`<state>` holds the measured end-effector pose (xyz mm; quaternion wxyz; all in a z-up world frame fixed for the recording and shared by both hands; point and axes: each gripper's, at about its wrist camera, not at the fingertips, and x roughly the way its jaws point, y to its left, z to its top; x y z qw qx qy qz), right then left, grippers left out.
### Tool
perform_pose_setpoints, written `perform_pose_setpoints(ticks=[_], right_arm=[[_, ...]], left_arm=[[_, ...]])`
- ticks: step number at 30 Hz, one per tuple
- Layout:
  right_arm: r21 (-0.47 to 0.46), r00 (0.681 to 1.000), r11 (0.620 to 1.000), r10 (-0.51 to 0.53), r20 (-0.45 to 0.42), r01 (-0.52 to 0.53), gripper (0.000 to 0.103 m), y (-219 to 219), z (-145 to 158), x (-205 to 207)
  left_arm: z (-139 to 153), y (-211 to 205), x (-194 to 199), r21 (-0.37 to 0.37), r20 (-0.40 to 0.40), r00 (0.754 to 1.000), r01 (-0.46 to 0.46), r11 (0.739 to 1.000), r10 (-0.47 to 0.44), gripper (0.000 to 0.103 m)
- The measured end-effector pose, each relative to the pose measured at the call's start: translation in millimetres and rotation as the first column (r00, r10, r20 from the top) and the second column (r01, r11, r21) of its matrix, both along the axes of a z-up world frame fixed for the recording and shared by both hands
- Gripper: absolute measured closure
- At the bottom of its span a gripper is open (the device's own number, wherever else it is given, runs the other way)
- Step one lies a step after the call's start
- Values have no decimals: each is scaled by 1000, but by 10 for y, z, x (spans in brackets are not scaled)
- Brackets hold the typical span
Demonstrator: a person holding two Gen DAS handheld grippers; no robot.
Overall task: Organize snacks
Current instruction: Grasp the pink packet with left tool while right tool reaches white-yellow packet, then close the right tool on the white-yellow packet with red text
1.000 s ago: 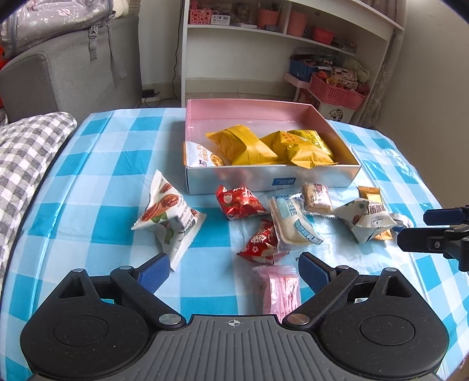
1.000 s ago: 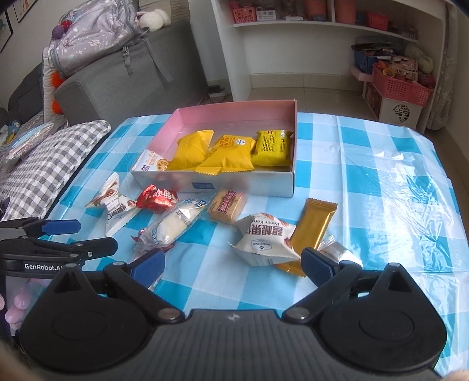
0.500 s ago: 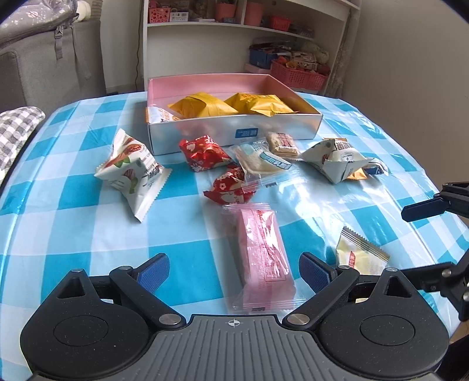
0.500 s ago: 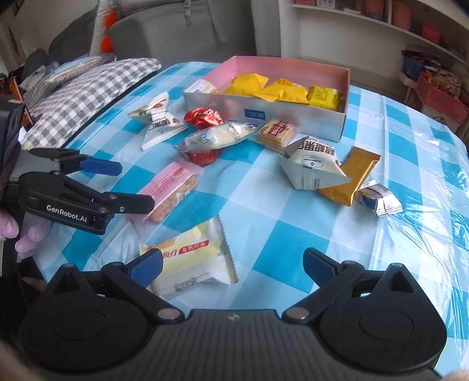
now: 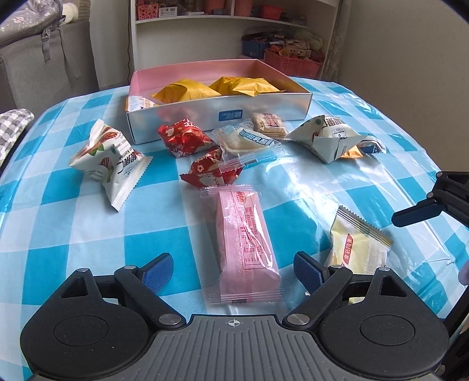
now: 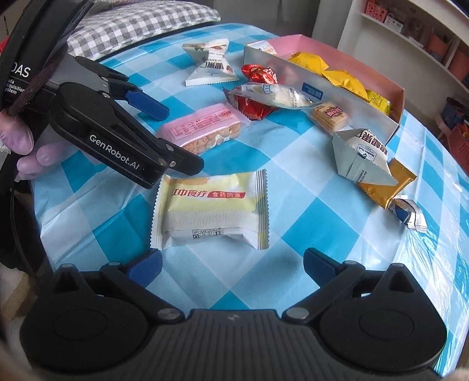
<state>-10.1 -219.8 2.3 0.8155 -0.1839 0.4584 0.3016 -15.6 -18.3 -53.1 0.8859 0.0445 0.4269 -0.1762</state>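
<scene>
A pink wafer packet (image 5: 243,240) lies lengthwise on the blue-checked table between the fingers of my left gripper (image 5: 233,268). The jaws are closing, with a gap still showing on both sides. In the right wrist view the left gripper (image 6: 181,137) straddles the same pink packet (image 6: 202,129). My right gripper (image 6: 231,263) is open just short of a yellow-and-white packet (image 6: 209,209). That packet (image 5: 356,249) also shows under one of the right gripper's fingers (image 5: 416,212). The pink-lined box (image 5: 219,117) holds yellow packets (image 5: 187,91).
Loose snacks lie before the box: red packets (image 5: 184,139), white pouches (image 5: 108,155) (image 5: 328,137), a cracker pack (image 5: 268,124), a gold bar (image 6: 387,187). A checked cushion (image 6: 140,23) lies left, shelves (image 5: 234,17) stand behind. The table's edge is close below both grippers.
Both grippers came lower and nearer to the front packets. The left jaws narrowed a little around the pink packet. The right gripper rolled and now faces the yellow-and-white packet.
</scene>
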Motion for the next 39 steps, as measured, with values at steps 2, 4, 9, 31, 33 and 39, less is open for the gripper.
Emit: perform_pose_setpoints(ticks=[2,4,9,31,33,39], right_arm=[[6,1000,1000,-6,2,6,0,19,-10,41],[17,1000,1000,-16,1,16,1,35,-20,90],[27,999,999,-38,23,37,1,77,-25,150],[95,998,995,-44,34,41,45,189,-5,231],[98,999,995,-30,28,27,51,202,9,223],[96,1000,995,-18,24,15,58,223,29,211]], left_arm=[[8,-2,10,7,3,1000,-8,1000,8,22],[16,3,27,12,6,1000,-14,1000,14,27],[28,64,64,12,13,999,-31,999,31,37],[61,273,232,15,5,990,-142,990,142,66],[67,284,242,11,0,989,-145,989,145,68],[83,291,245,2,-9,989,-146,989,146,73]])
